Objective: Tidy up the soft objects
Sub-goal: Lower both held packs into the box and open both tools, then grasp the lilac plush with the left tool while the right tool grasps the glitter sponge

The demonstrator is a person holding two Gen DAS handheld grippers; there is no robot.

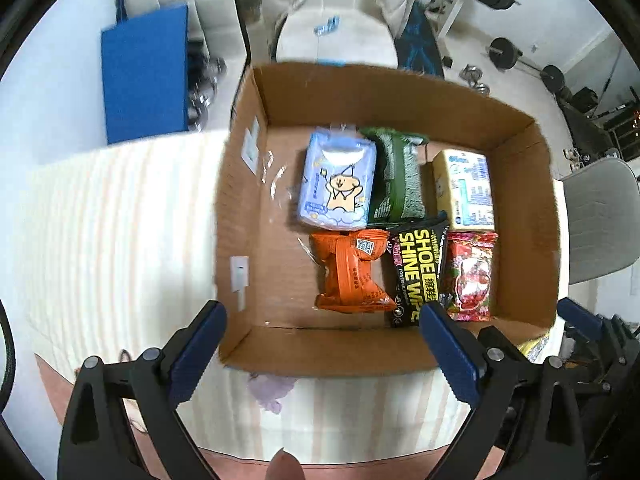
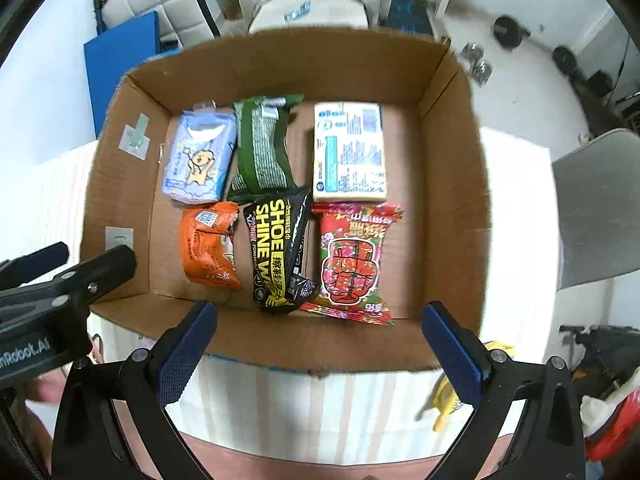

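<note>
Left wrist: striped tabletop (image 1: 120, 220), gym weights (image 1: 504, 53).

A bright home gym: pale floor (image 1: 496, 20), a blue mat (image 1: 144, 76) propped upright at left, barbell weight plates (image 1: 505, 53) and chrome dumbbells (image 1: 206, 84) scattered about, a grey chair (image 1: 600, 220) at right, and a round white table (image 1: 336, 40) beyond the striped tabletop (image 1: 120, 220).
</note>
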